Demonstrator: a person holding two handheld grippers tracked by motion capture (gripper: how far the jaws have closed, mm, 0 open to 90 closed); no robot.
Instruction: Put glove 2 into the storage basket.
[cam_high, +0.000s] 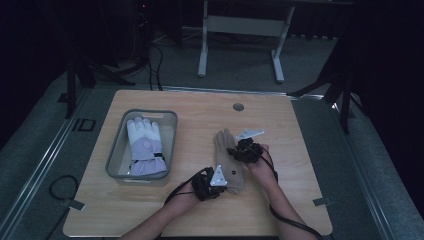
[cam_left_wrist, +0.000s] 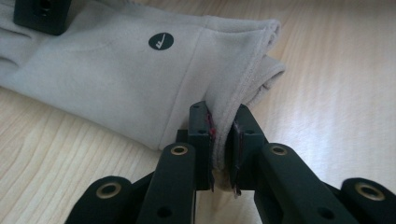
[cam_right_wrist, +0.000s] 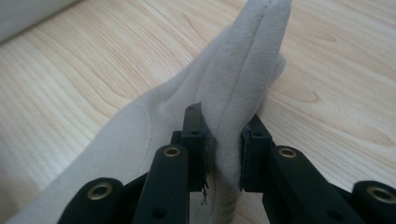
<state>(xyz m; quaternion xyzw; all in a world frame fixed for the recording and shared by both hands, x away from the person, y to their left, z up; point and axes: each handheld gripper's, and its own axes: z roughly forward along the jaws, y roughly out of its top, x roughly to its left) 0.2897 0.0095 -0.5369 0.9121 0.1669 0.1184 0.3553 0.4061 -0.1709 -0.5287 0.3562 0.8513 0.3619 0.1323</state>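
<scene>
Both tongs are clamped on the tan glove (cam_high: 228, 159), which lies flat on the wooden table (cam_high: 280, 210) just right of the grey bin (cam_high: 116, 151). Left tongs (cam_high: 216, 181) have bitten the hem of the cuff; in the left gripper view the stitched edge (cam_left_wrist: 224, 140) stands pinched between the pads, pulled up into a small ridge. Right tongs (cam_high: 239, 151) hold a fold of the glove farther up, near the thumb side as far as I can judge, and in the right gripper view the cloth (cam_right_wrist: 233, 116) rises in a soft peak above the closed jaws.

It looks like light, limp fleece: no stiffness, so it should sag and drape between the two grips once it leaves the table. The nap should give the pads good purchase, with little chance of slipping. The doubled, sewn cuff looks the firmest spot to hold; a single layer might stretch or let the glove swing. A white and lilac glove (cam_high: 145, 146) already lies inside the bin.
</scene>
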